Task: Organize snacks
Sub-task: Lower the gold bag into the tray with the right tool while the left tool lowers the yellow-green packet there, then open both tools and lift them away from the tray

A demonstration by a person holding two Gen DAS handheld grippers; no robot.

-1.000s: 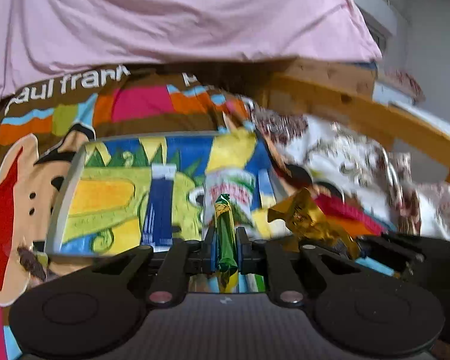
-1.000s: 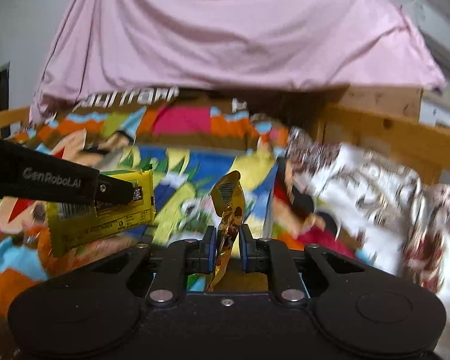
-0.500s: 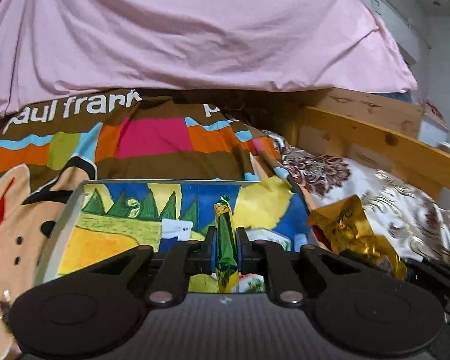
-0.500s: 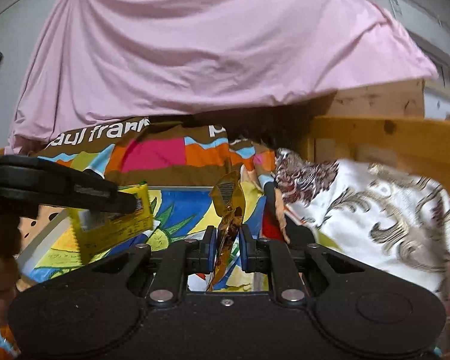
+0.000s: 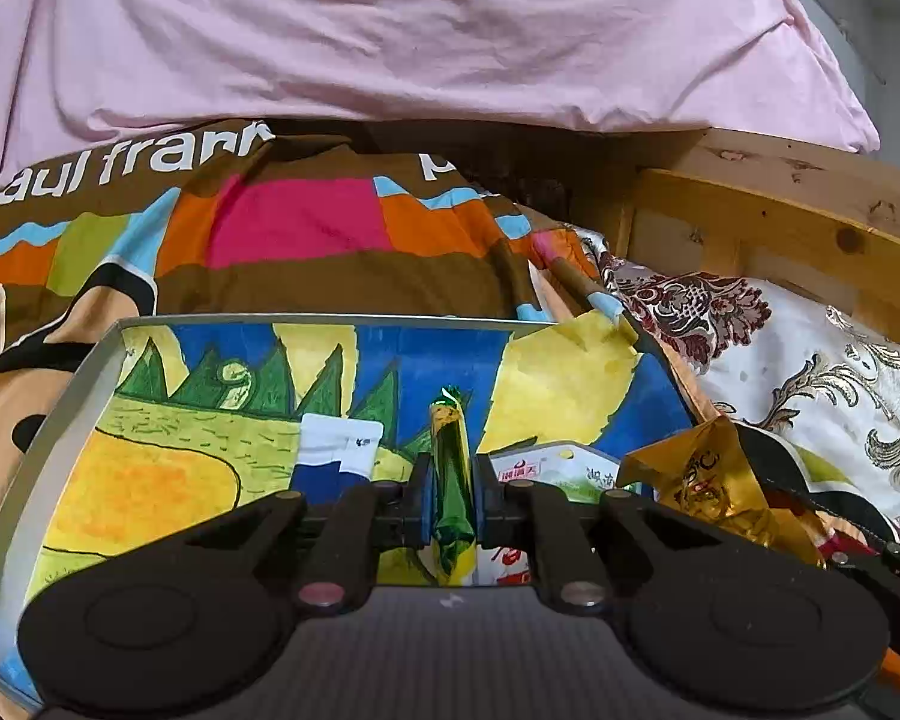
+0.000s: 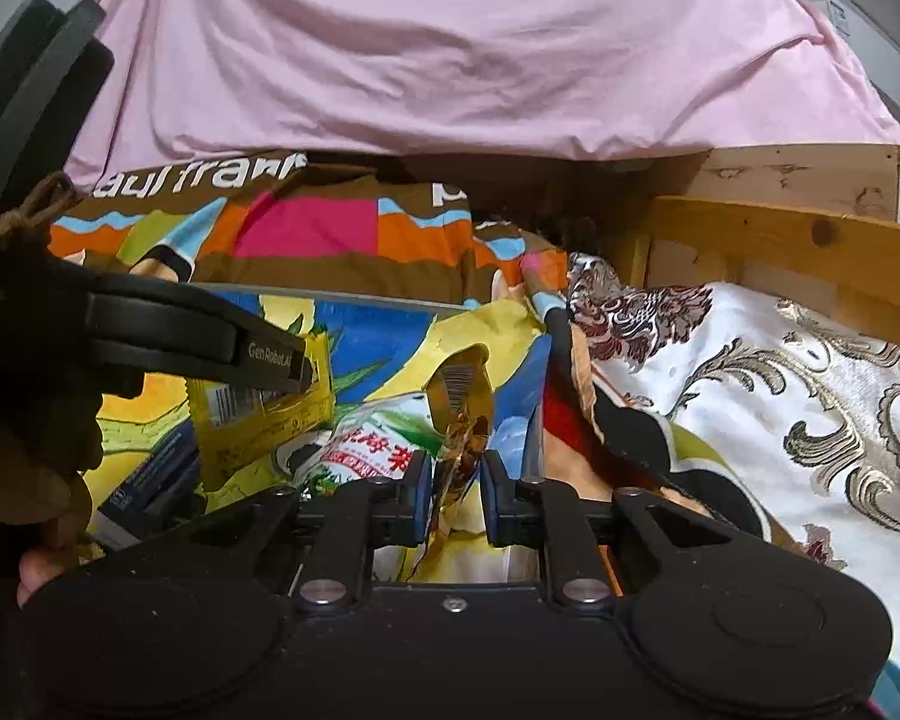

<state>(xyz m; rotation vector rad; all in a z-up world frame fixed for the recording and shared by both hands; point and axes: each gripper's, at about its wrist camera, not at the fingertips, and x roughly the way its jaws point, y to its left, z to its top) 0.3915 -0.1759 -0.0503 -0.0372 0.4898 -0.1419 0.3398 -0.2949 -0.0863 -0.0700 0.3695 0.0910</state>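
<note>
- L gripper [image 5: 450, 489] pinches a yellow-green snack packet [image 5: 452, 480] edge-on, jaws pressed tight on it; in the R wrist view the same packet [image 6: 264, 414] shows flat and yellow w/ a barcode, hanging over the box
- R gripper [image 6: 457, 498] has a gold foil wrapper [image 6: 459, 420] between its jaws, which are just starting to part; foil looks barely held now, prob about to drop
- Both packets sit above the painted box [image 5: 60, 414], a shallow tray w/ grey rim and bright picture lining, resting on a colourful blanket [image 5: 306, 228]
- Handling, my guess: both are light, thin, crinkly film, contents prob crushable; foil is slick, so it can slide out of a loose pinch. Best hold is the sealed end/edge seam, not the puffed middle
- Already in box: a white-red-green bag [image 6: 372, 450] and a dark blue pack [image 6: 150, 480], near front edge, so the free floor is further back and left
- Around: pink sheet [image 5: 420, 30] draped behind, wooden frame [image 5: 780, 228] on the right, white-gold patterned fabric [image 5: 822, 378] beside box
- In the way: the two grippers are close together over the same box, so they could knock; the box's R rim is near the gold wrapper, which might land on it or outside
</note>
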